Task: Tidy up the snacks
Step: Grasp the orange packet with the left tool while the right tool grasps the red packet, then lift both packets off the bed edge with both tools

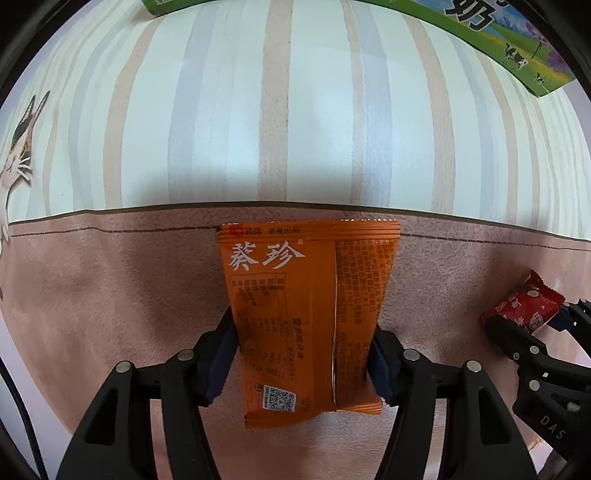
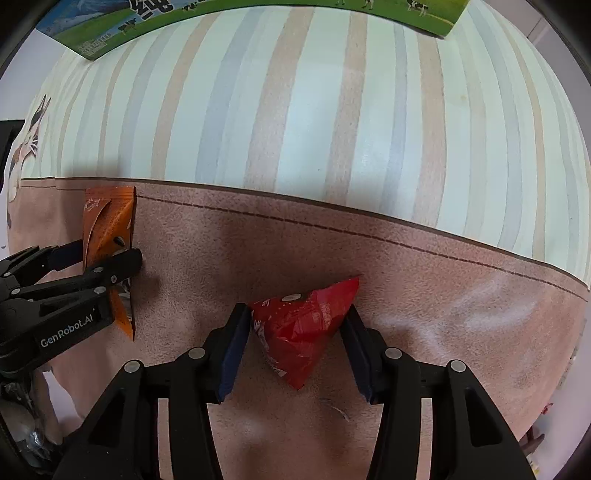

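Observation:
An orange snack packet [image 1: 295, 277] with white lettering hangs between the pads of my left gripper [image 1: 304, 325], which is shut on its two long edges and pinches it in at the waist. In the right wrist view the same packet [image 2: 110, 221] shows edge-on and buckled in the left gripper [image 2: 107, 254]. My right gripper [image 2: 295, 314] is shut on a small crumpled red packet [image 2: 299, 332], and both pads touch its sides. From the left wrist view the red packet [image 1: 524, 306] sits at the far right in the right gripper [image 1: 535, 317]. Both grippers point down over the pink band of the tablecloth [image 1: 110, 295].
A green milk carton box [image 1: 498, 37] with cows printed on it lies at the far side on the striped cloth [image 1: 314, 129], also seen as the box [image 2: 110, 29]. A cat picture [image 1: 18, 147] marks the cloth's left end. The table edge runs along the lower left.

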Available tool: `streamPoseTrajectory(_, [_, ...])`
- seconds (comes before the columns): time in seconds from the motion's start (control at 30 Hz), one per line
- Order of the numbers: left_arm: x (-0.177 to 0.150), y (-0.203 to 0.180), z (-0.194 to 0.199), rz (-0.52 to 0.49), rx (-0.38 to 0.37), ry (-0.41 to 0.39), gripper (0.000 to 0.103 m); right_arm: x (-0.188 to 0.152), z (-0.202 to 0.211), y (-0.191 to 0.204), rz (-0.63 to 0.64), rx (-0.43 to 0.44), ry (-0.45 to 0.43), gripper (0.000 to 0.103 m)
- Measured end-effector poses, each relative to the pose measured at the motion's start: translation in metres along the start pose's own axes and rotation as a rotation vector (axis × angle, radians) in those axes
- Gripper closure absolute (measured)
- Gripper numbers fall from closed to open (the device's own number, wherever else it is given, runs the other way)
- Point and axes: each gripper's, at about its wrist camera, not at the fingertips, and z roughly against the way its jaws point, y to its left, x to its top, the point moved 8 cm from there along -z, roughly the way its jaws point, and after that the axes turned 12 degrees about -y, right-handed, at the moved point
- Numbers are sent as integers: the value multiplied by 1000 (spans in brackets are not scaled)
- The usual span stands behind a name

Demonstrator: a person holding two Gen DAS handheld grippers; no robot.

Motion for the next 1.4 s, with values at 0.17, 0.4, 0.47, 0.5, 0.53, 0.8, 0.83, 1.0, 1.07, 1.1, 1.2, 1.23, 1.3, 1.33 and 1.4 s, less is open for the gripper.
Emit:
streamPoseTrajectory(0.17, [2, 6, 13, 36, -44, 24, 42, 0, 19, -18, -74, 57, -10, 28])
streamPoseTrajectory(0.4, [-2, 12, -9, 53, -62, 55, 24, -13, 10, -47, -88, -16, 5, 6])
streamPoseTrajectory(0.47, [1, 7, -12, 35, -39, 48, 24, -11, 1, -47, -70, -20, 8, 1])
streamPoseTrajectory(0.5, [1, 6, -14, 35, -37, 46, 24, -10, -6, -46, -46, -35, 15, 0])
streamPoseTrajectory(0.53, [1, 5, -14, 38, -38, 45, 24, -10, -11, -45, -30, -51, 19, 0])
streamPoseTrajectory(0.8, [5, 2, -11, 38, -49, 50, 24, -7, -30, -36, 58, -111, 78, 0])
streamPoseTrajectory(0.83, [7, 5, -8, 37, -49, 49, 24, -9, -22, -40, 64, -101, 84, 0])
streamPoseTrajectory(1.0, [2, 21, 0, 43, -56, 47, 24, 4, 17, -35, -21, 29, 8, 0])
streamPoseTrajectory(1.07, [3, 23, -1, 45, -55, 48, 24, 10, 20, -31, -48, 54, -12, 0])
streamPoseTrajectory(1.1, [3, 24, -1, 48, -54, 49, 24, 16, 19, -29, -62, 61, -24, 0])
streamPoseTrajectory(1.2, [4, 28, -3, 49, -52, 53, 24, 31, 12, -31, -111, 61, -51, 12])
streamPoseTrajectory(1.23, [5, 26, -2, 48, -51, 55, 24, 38, 8, -33, -120, 56, -46, 18])
streamPoseTrajectory(1.3, [6, 25, -3, 46, -49, 58, 24, 42, 6, -37, -128, 41, -55, 19])
streamPoseTrajectory(1.33, [7, 25, -3, 47, -48, 58, 24, 44, 6, -38, -120, 25, -60, 23])
streamPoseTrajectory(1.4, [8, 24, -3, 49, -46, 53, 24, 40, 8, -46, -109, -2, -64, 32])
